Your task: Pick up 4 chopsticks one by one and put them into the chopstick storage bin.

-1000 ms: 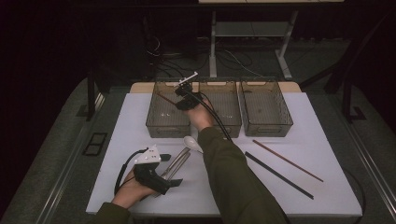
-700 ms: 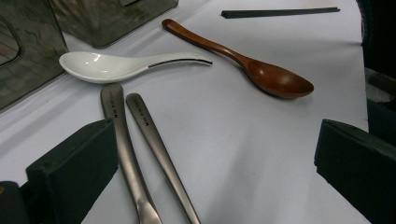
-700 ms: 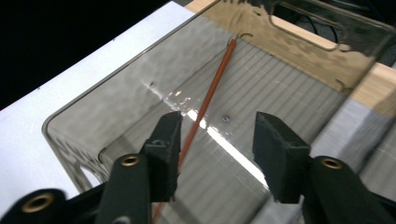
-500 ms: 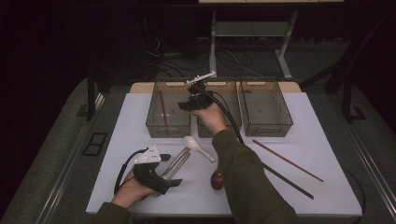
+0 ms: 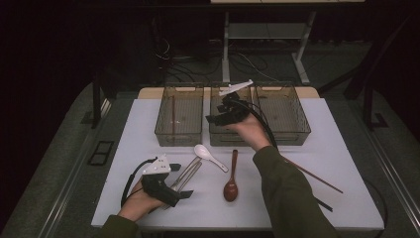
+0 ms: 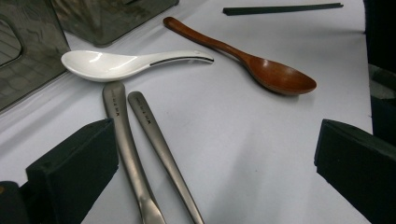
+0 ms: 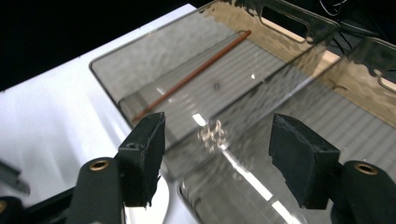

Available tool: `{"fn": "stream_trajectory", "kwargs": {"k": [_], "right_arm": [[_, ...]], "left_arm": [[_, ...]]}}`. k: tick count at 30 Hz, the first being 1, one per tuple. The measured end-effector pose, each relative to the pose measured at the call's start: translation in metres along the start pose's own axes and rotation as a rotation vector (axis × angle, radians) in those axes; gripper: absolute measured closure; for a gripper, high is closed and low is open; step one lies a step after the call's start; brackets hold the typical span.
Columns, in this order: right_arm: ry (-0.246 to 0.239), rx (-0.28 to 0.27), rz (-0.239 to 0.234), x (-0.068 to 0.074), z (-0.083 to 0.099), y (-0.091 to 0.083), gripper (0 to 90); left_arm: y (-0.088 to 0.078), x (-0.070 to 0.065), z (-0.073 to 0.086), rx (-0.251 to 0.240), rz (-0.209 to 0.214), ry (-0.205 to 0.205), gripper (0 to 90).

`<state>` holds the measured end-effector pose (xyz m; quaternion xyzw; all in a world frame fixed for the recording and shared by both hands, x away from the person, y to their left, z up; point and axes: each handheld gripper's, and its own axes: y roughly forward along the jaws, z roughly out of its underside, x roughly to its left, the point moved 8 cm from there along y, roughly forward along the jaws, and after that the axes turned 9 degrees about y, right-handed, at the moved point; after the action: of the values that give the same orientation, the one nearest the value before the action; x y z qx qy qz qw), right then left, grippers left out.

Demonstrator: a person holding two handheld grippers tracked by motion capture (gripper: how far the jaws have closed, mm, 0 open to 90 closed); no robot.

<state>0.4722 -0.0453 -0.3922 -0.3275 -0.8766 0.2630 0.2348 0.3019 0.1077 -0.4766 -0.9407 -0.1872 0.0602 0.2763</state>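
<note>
Sorting of cutlery into 3 bins: right gripper, jaws just opened and empty over the middle bin, should fetch the wooden spoon on the near surface; left gripper rests with jaws apart at 2 metal handles.

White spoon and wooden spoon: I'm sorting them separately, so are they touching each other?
Apart. The left gripper view shows bare white table between the white spoon handle tip and the wooden spoon; the high view shows the same gap.
</note>
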Motion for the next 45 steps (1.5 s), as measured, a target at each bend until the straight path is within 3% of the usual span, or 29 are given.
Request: {"fn": "stream_trajectory", "kwargs": {"k": [17,27,36,45], "right_arm": [[-0.044,-0.021,-0.015,-0.014,0.039,-0.057,30.5],[-0.031,-0.045,-0.008,-0.025,0.065,-0.086,29.4],[-0.016,-0.077,-0.005,-0.04,0.09,-0.111,29.3],[0.001,-0.06,0.009,-0.064,0.127,-0.133,30.0]], "left_arm": [[0.0,0.001,0.002,0.004,-0.002,-0.001,0.0],[0.0,0.001,0.002,-0.001,0.001,-0.006,0.0],[0.001,0.002,0.003,0.01,-0.003,-0.004,0.0],[0.001,0.002,0.004,0.016,-0.005,0.0,0.0]]}}
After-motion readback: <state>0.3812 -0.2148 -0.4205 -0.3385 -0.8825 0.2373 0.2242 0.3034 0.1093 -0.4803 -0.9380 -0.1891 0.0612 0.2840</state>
